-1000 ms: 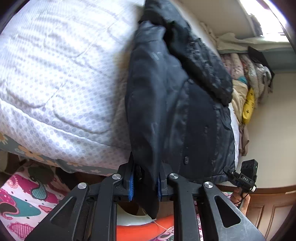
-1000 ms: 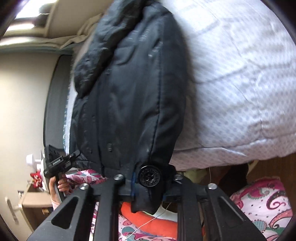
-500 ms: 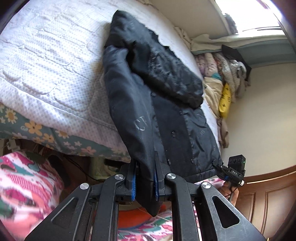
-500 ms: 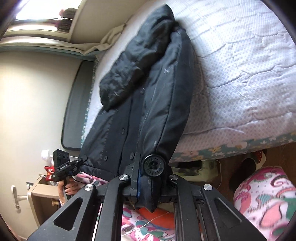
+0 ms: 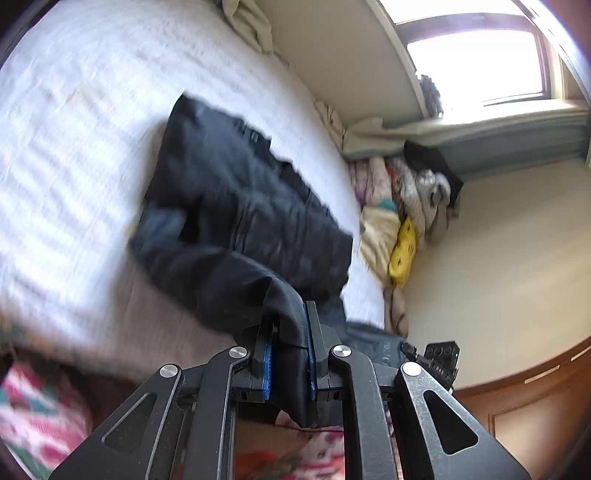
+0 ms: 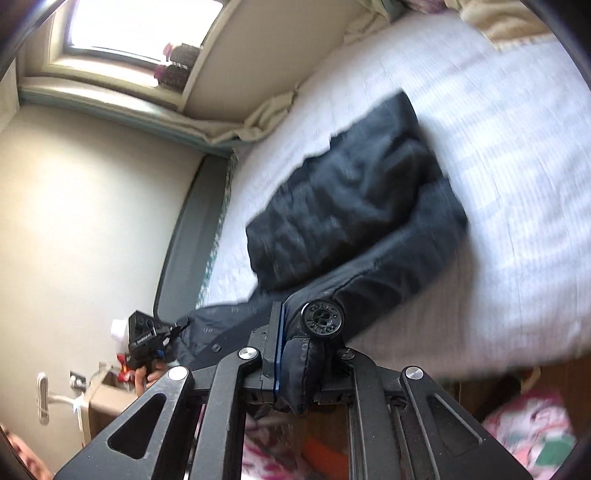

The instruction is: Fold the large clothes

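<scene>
Both claws (image 5: 290,354) (image 6: 308,350) clamped, angled downward

A white quilt (image 5: 74,155) covers the bed. At its far end, crumpled beige cloth (image 5: 251,22) lies by the wall under a bright window (image 5: 476,62). A heap of mixed clothes (image 5: 402,206) with a yellow piece (image 5: 402,254) sits in the right corner. Wooden panels (image 5: 535,417) are at the near right, and a door handle (image 6: 44,398) at the near left.

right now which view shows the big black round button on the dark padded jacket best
The right wrist view: the big black round button sits face-on at the right gripper, on the hem of the dark padded jacket. The left wrist view shows only jacket fabric, no button.
</scene>
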Tool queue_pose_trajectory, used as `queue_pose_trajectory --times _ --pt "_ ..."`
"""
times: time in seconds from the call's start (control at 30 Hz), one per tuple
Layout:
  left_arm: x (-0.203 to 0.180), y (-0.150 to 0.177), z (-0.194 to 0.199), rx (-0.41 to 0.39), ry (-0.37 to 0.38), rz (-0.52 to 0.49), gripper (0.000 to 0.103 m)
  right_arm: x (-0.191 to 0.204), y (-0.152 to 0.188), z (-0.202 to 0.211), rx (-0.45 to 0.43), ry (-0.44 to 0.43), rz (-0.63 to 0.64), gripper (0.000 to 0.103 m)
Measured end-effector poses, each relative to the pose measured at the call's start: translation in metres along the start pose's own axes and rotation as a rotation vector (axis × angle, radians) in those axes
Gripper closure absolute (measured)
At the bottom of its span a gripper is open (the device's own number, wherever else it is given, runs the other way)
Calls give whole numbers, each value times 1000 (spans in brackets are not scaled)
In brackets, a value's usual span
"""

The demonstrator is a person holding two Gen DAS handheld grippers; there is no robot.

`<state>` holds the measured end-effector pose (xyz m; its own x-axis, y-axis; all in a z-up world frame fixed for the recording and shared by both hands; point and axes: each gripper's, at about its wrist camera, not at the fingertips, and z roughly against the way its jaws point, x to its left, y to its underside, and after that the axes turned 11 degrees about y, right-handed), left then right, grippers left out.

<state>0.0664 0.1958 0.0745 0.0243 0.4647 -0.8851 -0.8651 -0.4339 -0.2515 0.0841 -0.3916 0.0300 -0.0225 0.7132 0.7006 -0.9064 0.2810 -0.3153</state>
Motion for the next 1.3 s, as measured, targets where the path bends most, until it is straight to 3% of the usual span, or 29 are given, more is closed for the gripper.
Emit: queue_pose_trajectory --times 0.23,0.43,0.8,0.9,0.97,1.0,1.07,1.1,1.13,1.3 --pt "-13 -74 -37 -66 -26 -16 87 19 -85 -36 -66 4 -11 96" --pt "3 -130 -76 -90 -67 23 87 18 -143 -82 -89 47 -63 96" --pt "52 -185 -135 -98 -154 111 83 -24 -200 -159 -79 102 -168 90" --pt "61 -190 -144 -112 -182 137 74 -33 -208 -173 -92 111 -185 88" --pt "65 -191 -148 -121 -198 148 58 -39 -211 -180 -97 108 -201 82" --pt "66 -191 -150 -125 -199 153 54 -41 -213 -183 -98 109 -208 76" --pt "67 -193 -150 -141 -194 170 36 -46 -214 -186 -105 93 -232 58" --pt "66 -193 -149 -152 -192 175 33 -48 -215 -185 -116 80 -249 45" --pt "64 -193 -145 -173 -196 173 30 -49 -216 -181 -130 65 -264 40" --pt "43 -195 -131 -220 -210 87 28 -42 -221 -151 -222 97 -217 39"
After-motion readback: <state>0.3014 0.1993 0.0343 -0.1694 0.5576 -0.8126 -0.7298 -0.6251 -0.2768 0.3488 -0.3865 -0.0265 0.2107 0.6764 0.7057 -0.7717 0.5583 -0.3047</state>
